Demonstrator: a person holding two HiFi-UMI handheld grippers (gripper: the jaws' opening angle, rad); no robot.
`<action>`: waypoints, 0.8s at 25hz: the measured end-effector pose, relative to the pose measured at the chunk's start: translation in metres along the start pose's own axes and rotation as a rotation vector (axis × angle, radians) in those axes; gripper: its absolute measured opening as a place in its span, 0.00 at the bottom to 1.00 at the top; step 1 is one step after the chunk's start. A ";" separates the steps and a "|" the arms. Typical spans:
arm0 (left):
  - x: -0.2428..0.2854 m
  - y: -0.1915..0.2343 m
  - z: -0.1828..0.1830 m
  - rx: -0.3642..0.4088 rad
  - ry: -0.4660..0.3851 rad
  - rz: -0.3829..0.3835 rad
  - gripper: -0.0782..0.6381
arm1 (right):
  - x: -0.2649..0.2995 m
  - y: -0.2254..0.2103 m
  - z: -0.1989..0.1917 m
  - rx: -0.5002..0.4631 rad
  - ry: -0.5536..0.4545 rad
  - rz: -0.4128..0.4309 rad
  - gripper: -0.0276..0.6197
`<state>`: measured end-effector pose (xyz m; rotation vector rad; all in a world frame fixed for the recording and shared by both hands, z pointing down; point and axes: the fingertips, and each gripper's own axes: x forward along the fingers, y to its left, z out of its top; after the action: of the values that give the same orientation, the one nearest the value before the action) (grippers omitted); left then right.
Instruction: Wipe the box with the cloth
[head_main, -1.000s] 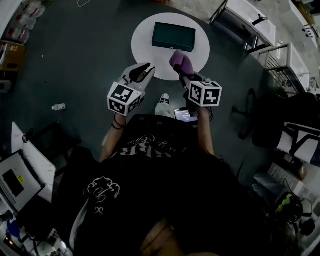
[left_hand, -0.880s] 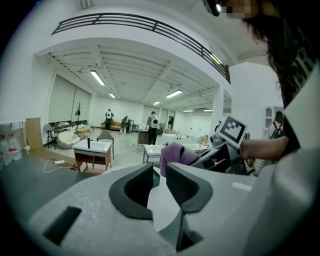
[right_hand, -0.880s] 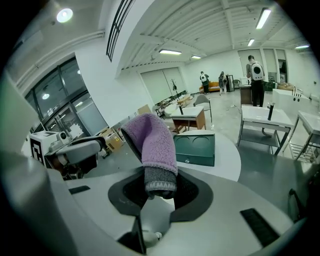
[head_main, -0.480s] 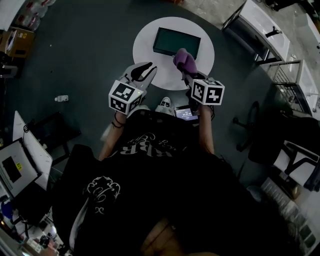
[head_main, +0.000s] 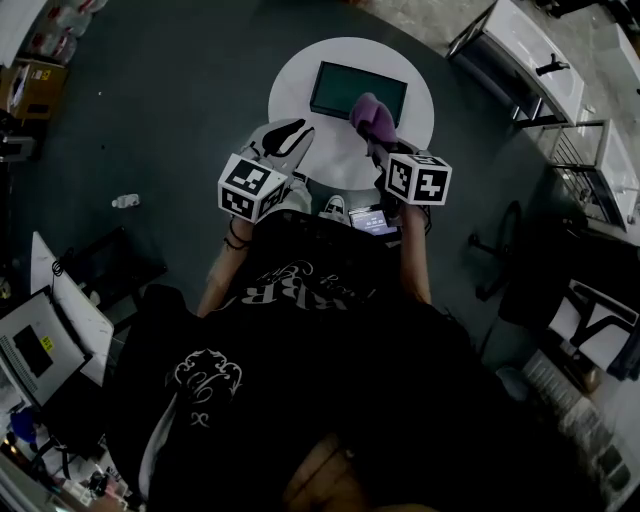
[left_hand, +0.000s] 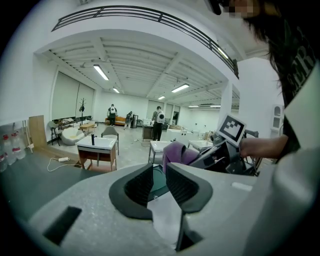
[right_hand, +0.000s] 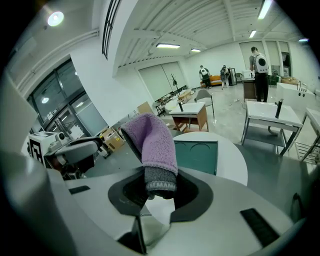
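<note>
A dark green box (head_main: 345, 88) lies flat on a round white table (head_main: 296, 80). My right gripper (head_main: 376, 138) is shut on a purple cloth (head_main: 371, 114), which stands up from the jaws and overlaps the box's near right edge in the head view. In the right gripper view the cloth (right_hand: 150, 140) rises from my right gripper (right_hand: 160, 187), with the box (right_hand: 196, 155) just beyond on the table (right_hand: 234, 162). My left gripper (head_main: 288, 138) hovers at the table's near left rim. The left gripper (left_hand: 160, 182) has its jaws a narrow gap apart, holding nothing.
A shoe (head_main: 332, 207) and a small lit screen (head_main: 375, 222) show just below the table's near edge. White desks (head_main: 520, 40) stand at the upper right, a dark chair (head_main: 505, 245) at the right, boxes (head_main: 25, 70) at the far left. Distant people (left_hand: 159, 117) stand in the hall.
Both grippers have edged forward toward the table. The cloth, which was in front of the box, now reaches over its near right edge. Both grips look unchanged.
</note>
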<state>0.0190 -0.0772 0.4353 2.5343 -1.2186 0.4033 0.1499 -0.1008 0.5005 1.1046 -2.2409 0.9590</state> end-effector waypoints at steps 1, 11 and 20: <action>0.003 0.007 0.001 0.003 0.003 -0.007 0.22 | 0.004 0.000 0.004 0.002 0.001 -0.007 0.18; 0.036 0.068 0.004 0.071 0.062 -0.120 0.22 | 0.066 -0.009 0.043 -0.023 0.064 -0.085 0.18; 0.057 0.111 0.009 0.080 0.071 -0.226 0.22 | 0.166 -0.010 0.064 -0.033 0.200 -0.096 0.18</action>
<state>-0.0330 -0.1873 0.4644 2.6630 -0.8944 0.4922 0.0573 -0.2356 0.5711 1.0424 -2.0184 0.9452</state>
